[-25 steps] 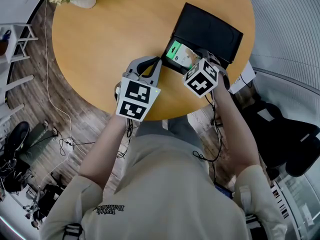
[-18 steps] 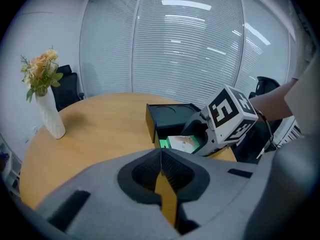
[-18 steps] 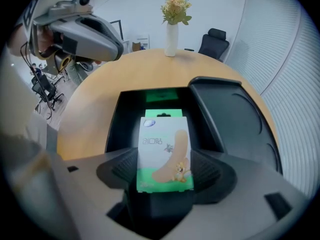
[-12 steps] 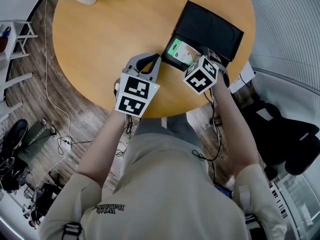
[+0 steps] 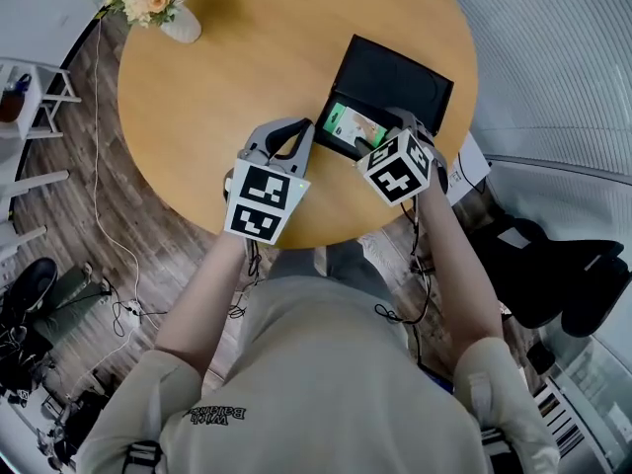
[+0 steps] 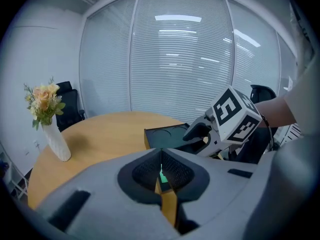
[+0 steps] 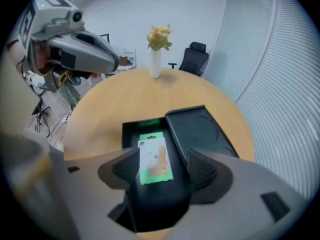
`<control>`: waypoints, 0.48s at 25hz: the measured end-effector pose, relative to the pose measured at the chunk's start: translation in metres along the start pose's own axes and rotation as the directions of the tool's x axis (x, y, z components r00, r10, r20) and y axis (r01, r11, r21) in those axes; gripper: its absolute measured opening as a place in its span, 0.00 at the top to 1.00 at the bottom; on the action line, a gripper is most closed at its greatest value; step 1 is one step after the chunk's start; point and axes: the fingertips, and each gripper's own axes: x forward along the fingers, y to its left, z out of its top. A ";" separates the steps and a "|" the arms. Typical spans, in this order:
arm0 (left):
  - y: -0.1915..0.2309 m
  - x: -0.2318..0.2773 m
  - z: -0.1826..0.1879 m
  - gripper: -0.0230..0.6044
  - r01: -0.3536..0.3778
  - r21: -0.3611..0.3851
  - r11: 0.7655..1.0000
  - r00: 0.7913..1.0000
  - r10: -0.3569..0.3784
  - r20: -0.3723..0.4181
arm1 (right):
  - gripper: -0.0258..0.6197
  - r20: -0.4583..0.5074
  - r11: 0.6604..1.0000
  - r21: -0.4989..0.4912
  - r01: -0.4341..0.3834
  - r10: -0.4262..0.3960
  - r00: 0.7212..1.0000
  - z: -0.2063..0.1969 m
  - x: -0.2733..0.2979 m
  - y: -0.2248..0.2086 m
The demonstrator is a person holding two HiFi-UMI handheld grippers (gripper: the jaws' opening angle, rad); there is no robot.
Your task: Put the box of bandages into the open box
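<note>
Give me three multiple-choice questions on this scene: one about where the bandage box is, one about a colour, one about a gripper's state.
1. Where does the green-and-white cardboard box of bandages lie? A on the bare tabletop; B inside the open black box; C on the floor.
2. What colour is the slim vase of flowers? A white; B blue; C black.
3. How do the jaws of the right gripper stand? A shut on the lid; B together, empty; C apart.
B: black walls surround it. A: it shows white. C: a clear gap shows between them.
</note>
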 end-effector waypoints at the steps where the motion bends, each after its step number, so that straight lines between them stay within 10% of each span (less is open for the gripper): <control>1: 0.001 -0.003 0.006 0.93 -0.003 0.008 1.000 1.000 0.003 0.009 | 0.49 0.020 1.000 0.012 0.017 -0.018 1.000 0.005 -0.009 -0.004; 12: -0.010 -0.043 0.082 0.93 -0.040 0.111 0.993 0.987 0.022 0.158 | 0.51 0.251 0.966 0.200 0.163 -0.211 0.945 0.049 -0.122 -0.034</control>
